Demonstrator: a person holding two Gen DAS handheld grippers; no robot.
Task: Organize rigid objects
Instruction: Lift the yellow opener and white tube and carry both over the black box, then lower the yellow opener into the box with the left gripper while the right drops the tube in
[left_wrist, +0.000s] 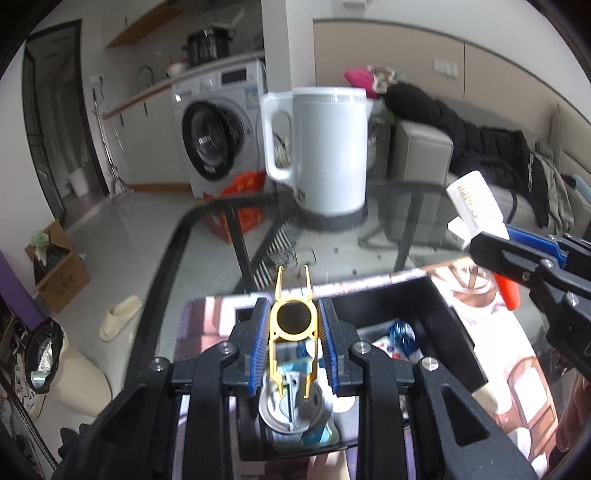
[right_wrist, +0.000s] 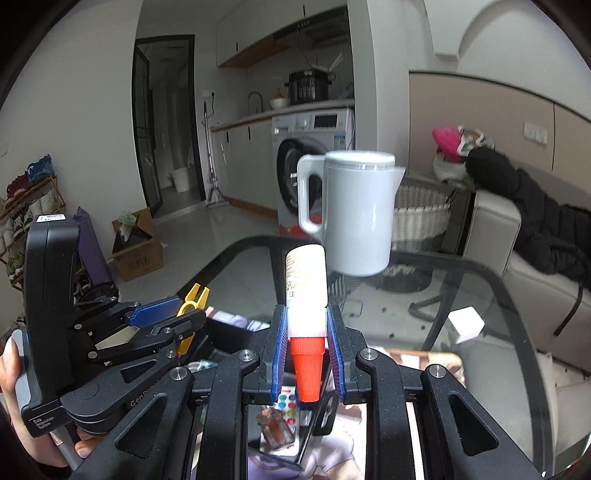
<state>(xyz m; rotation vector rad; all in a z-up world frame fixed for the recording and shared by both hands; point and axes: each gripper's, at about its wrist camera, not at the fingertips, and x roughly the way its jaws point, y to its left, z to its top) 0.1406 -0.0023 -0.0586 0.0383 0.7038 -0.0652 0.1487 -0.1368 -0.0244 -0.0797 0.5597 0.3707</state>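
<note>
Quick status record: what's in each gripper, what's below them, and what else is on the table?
left gripper: shut on yellow tool
right gripper: shut on white tube, orange cap toward the camera
below: black box, open, small items inside
table: glass table; white kettle upright at the far side

The white kettle (left_wrist: 325, 151) blocks the far middle of the glass table (left_wrist: 406, 206); right of it the glass looks, perhaps, passable.
</note>
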